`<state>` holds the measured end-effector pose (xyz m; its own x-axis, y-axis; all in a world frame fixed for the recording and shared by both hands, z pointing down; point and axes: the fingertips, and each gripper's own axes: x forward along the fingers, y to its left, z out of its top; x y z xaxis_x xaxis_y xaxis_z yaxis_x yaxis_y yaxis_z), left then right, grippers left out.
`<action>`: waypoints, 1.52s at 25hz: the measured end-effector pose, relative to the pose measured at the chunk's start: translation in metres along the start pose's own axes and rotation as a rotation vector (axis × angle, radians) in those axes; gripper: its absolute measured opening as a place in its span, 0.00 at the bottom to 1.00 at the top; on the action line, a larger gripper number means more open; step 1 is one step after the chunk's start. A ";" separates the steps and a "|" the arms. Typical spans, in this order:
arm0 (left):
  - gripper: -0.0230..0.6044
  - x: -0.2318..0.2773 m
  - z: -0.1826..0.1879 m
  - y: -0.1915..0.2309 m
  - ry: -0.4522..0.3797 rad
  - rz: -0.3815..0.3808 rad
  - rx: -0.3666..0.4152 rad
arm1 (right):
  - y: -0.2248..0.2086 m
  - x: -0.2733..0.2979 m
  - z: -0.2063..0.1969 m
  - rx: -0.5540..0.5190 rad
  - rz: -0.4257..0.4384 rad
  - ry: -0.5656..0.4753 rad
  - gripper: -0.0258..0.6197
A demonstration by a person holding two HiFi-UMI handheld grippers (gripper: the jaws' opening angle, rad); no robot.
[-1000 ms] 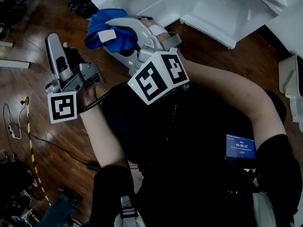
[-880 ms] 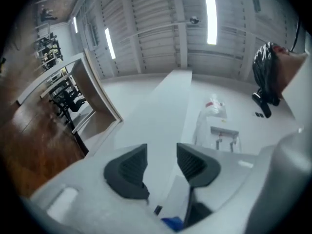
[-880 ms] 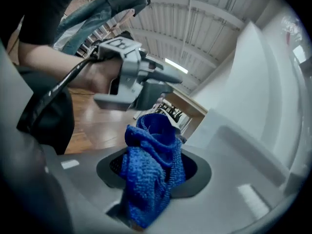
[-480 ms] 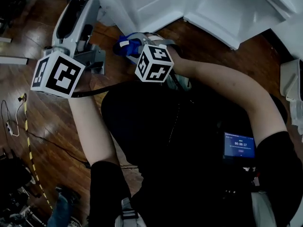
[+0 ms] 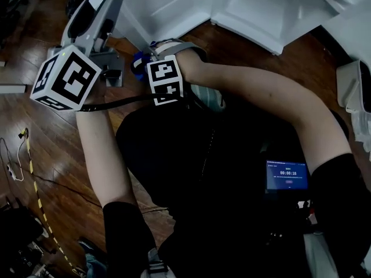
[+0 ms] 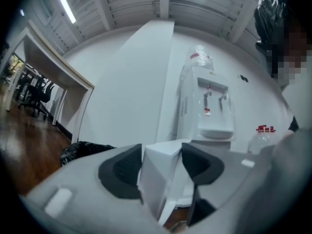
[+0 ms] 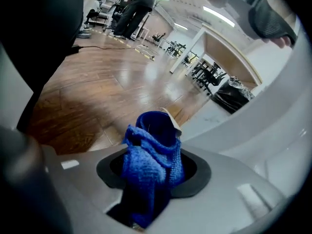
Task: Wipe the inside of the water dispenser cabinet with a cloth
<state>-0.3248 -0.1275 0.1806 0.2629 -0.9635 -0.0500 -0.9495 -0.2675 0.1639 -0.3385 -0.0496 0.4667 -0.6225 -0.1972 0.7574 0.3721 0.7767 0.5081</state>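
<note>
The white water dispenser cabinet (image 5: 174,7) lies open across the top of the head view. My left gripper (image 5: 107,2) reaches level to its door panel. In the left gripper view the white door edge (image 6: 161,174) stands between the two dark pads (image 6: 122,172), with no clear press on it. The jaws of my left gripper (image 6: 161,167) have just been opening. My right gripper (image 5: 142,59) points down in front of the cabinet and is shut on the blue cloth (image 5: 138,62). The cloth (image 7: 153,150) bunches up between the jaws of my right gripper (image 7: 153,167).
A wooden floor (image 5: 35,120) carries cables and yellow tape (image 5: 29,155) at the left. A second water dispenser (image 6: 209,108) and a black bag (image 6: 80,150) stand by the far wall. A white appliance (image 5: 356,97) sits at the right edge. A person (image 7: 136,4) stands far off.
My left gripper swung up and forward to the cabinet door, and its jaws opened round the edge. My right gripper sank low with the blue cloth still in it.
</note>
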 end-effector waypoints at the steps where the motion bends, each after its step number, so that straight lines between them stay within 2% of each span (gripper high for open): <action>1: 0.45 0.001 0.000 0.004 -0.001 0.002 -0.004 | -0.003 0.000 -0.004 0.016 0.003 0.004 0.32; 6: 0.46 0.008 0.007 0.034 -0.054 0.015 -0.056 | -0.035 0.001 -0.032 0.204 -0.031 0.013 0.32; 12: 0.46 0.011 0.019 0.052 -0.090 -0.006 -0.066 | -0.084 -0.012 -0.100 0.405 -0.123 0.073 0.31; 20: 0.46 0.011 0.016 0.062 -0.095 -0.002 -0.064 | -0.114 -0.041 -0.203 0.562 -0.287 0.157 0.31; 23: 0.46 0.009 0.011 0.063 -0.078 0.006 -0.062 | -0.109 -0.054 -0.226 0.641 -0.298 0.155 0.31; 27: 0.45 0.009 0.008 0.066 -0.074 -0.001 -0.053 | -0.103 -0.067 -0.253 0.637 -0.344 0.206 0.31; 31: 0.45 0.009 0.006 0.072 -0.079 0.022 -0.049 | -0.101 -0.090 -0.290 0.680 -0.401 0.261 0.31; 34: 0.46 0.007 0.003 0.076 -0.074 0.040 -0.049 | -0.101 -0.109 -0.291 0.714 -0.413 0.220 0.31; 36: 0.45 -0.007 0.011 0.065 -0.074 0.060 -0.015 | -0.103 -0.132 -0.282 0.769 -0.427 0.137 0.31; 38: 0.46 -0.035 0.032 0.039 -0.118 0.058 0.022 | -0.103 -0.161 -0.267 0.831 -0.432 0.028 0.31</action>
<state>-0.3763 -0.1038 0.1574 0.1871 -0.9698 -0.1567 -0.9663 -0.2103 0.1483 -0.0929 -0.2575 0.4025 -0.5715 -0.5742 0.5862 -0.5053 0.8091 0.2999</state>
